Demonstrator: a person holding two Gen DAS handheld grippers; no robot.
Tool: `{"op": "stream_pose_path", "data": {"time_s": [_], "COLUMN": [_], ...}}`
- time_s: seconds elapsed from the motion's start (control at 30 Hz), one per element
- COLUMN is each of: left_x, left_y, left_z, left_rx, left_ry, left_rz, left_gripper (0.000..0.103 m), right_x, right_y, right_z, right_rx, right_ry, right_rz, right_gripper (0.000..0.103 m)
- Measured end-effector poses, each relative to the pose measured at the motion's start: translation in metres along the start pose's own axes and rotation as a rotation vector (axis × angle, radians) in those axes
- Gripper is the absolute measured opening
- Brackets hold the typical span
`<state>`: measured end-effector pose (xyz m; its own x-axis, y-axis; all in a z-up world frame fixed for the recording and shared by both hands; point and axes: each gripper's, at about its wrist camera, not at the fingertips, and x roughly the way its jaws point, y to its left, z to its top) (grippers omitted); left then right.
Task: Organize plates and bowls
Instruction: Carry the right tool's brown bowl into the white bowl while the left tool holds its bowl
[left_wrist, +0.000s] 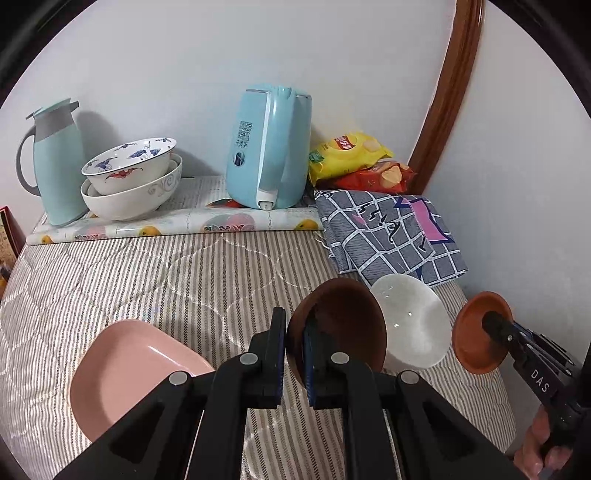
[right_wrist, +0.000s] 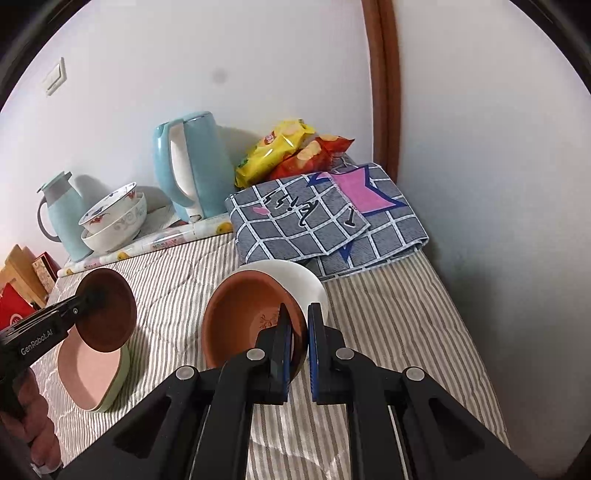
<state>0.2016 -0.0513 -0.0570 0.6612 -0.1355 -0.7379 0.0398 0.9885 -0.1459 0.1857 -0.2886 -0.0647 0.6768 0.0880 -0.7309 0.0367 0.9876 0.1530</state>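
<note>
**A:** Bowls everywhere! What does the left wrist view show?

**B:** The left claw (left_wrist: 294, 354) is pinched on the rim of a dark brown bowl (left_wrist: 343, 325). The bowl is tipped on its side and held up over the striped bed cover (left_wrist: 147, 277).

**A:** What is next to it?

**B:** A white bowl (left_wrist: 413, 325) sits on the bed cover just behind the brown one. A pink square plate (left_wrist: 125, 373) lies to the left. Far right, the right claw (left_wrist: 495, 325) grips a small orange-brown bowl (left_wrist: 476, 339), also up in the air.

**A:** And at the back?

**B:** Two white bowls are stacked, a blue-and-red painted bowl (left_wrist: 129, 162) inside a plain bigger bowl (left_wrist: 133, 195). A pale green jug (left_wrist: 55, 166) stands on their left and a blue kettle (left_wrist: 269, 147) on their right.

**A:** Now the right wrist view?

**B:** The right claw (right_wrist: 299, 332) is clamped on the rim of the orange-brown bowl (right_wrist: 247, 317), one finger inside and one outside. The white bowl (right_wrist: 295, 280) is right behind it. I cannot tell if they touch.

**A:** Where is the other one?

**B:** On the left, the left claw (right_wrist: 92, 295) holds the dark brown bowl (right_wrist: 107, 310) above the pink plate (right_wrist: 88, 373), which rests on a pale green plate (right_wrist: 122, 373). A checked cloth (right_wrist: 325, 218) lies folded by the wall, with chip bags (right_wrist: 291, 151) behind it.
</note>
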Motion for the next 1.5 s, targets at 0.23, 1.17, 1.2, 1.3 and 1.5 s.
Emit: {"op": "stream_pose_path", "data": {"time_s": [0.23, 1.17, 1.2, 1.3, 1.5], "left_x": [0.015, 0.073, 0.074, 0.074, 0.074], "left_y": [0.008, 0.02, 0.02, 0.02, 0.019], "left_z": [0.004, 0.011, 0.011, 0.011, 0.011], "left_rx": [-0.004, -0.037, -0.036, -0.039, -0.033], "left_ry": [0.016, 0.077, 0.079, 0.08, 0.086], "left_rz": [0.014, 0.005, 0.004, 0.0, -0.01], "left_gripper": [0.009, 0.009, 0.009, 0.009, 0.009], "right_x": [0.019, 0.111, 0.112, 0.115, 0.119], "right_y": [0.004, 0.023, 0.024, 0.026, 0.027], "right_z": [0.006, 0.001, 0.002, 0.001, 0.001], "right_rx": [0.001, -0.056, -0.055, -0.061, -0.063], "right_ry": [0.017, 0.195, 0.199, 0.213, 0.229], "right_rz": [-0.003, -0.026, -0.024, -0.024, -0.031], "right_gripper": [0.008, 0.008, 0.008, 0.008, 0.008]}}
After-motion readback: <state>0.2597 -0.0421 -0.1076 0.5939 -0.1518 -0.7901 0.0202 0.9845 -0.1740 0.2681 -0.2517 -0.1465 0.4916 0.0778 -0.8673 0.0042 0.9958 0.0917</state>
